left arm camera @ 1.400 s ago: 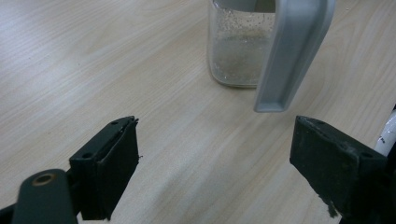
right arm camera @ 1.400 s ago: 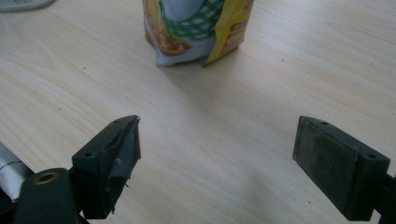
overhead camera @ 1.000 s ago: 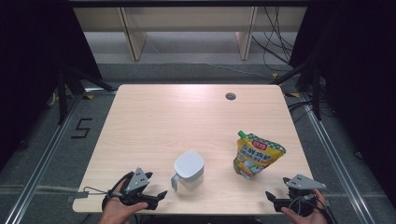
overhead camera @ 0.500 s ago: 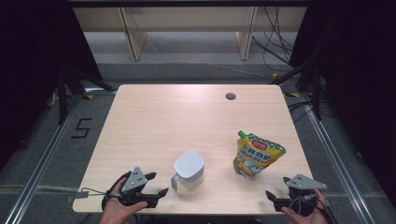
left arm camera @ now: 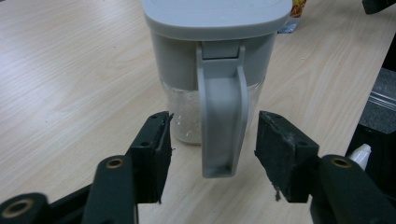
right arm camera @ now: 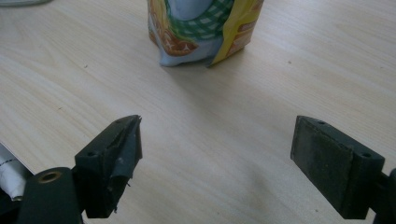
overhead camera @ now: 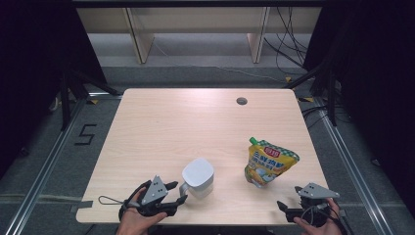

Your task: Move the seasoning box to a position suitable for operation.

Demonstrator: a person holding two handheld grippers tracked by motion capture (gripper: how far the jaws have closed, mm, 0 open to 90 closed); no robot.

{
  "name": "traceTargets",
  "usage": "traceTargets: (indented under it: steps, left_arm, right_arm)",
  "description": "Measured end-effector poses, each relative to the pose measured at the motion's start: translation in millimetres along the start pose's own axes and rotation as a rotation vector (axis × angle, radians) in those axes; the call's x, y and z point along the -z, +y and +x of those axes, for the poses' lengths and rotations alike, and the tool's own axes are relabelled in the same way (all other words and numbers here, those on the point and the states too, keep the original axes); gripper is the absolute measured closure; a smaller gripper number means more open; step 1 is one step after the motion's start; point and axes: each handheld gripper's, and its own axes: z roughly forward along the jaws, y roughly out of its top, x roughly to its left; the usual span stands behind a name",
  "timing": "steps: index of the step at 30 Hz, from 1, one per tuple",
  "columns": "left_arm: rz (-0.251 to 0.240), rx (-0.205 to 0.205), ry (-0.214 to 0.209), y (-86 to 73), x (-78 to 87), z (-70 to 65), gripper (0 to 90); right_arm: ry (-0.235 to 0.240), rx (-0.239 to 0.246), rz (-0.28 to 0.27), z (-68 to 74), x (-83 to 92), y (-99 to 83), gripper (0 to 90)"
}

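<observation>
A small pitcher (overhead camera: 198,177) with a grey lid and clear body stands near the table's front edge, its grey handle (left arm camera: 219,107) facing me. My left gripper (overhead camera: 177,192) is right at that handle. In the left gripper view the handle sits between the jaws of the left gripper (left arm camera: 215,135), which have just been closing; a gap remains on each side, so it is open. A yellow and green spout pouch (overhead camera: 269,164) stands upright to the right. My right gripper (overhead camera: 288,197) rests short of the pouch (right arm camera: 201,28), and the right gripper (right arm camera: 217,130) is wide open with nothing in it.
The light wooden table (overhead camera: 195,122) has a round cable hole (overhead camera: 242,101) at the back right. Metal rails run along the floor on both sides, and cables lie behind the table.
My left gripper has slid to the right up to the pitcher's handle, and its jaws have narrowed around it. The right gripper, pitcher and pouch have stayed put.
</observation>
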Motion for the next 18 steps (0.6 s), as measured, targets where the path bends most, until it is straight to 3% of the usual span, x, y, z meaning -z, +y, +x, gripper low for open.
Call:
traceTargets:
  steps: [3, 4, 7, 8, 12, 15, 16, 18]
  left_arm:
    - [-0.002, -0.025, 0.003, 1.3, -4.4, -1.2, 51.4]
    - [0.0, -0.011, 0.007, 1.9, -5.8, -3.5, 55.4]
    - [-0.002, -0.043, 0.016, 4.3, -7.3, -3.5, 64.6]
    - [0.0, -0.021, 0.01, 4.5, -7.5, -4.3, 64.6]
    - [0.001, -0.045, -0.002, 5.1, -7.0, -1.5, 66.4]
    - [0.01, -0.038, 0.012, 4.9, -5.7, -0.8, 66.4]
    - [0.018, -0.041, 0.022, 4.1, -4.2, 2.1, 66.5]
    - [0.025, -0.046, 0.025, 4.0, -3.3, 3.9, 66.6]
  right_arm:
    - [-0.003, -0.005, 0.002, 1.0, -0.7, -0.2, 17.6]
    - [-0.017, 0.027, -0.005, -0.5, -1.7, -0.1, 17.6]
    - [-0.002, 0.015, 0.008, 0.1, -1.8, 0.0, 17.7]
    - [-0.004, 0.015, 0.006, 0.3, -1.9, 0.1, 17.8]
    - [0.001, 0.018, 0.008, 0.1, -1.8, 0.0, 17.8]
    - [-0.026, 0.003, -0.001, 1.8, -1.1, -0.4, 17.7]
    - [-0.016, -0.021, -0.011, 4.3, -1.7, -0.6, 17.8]
    - [0.0, -0.023, 0.008, 4.0, -0.7, -0.2, 17.7]
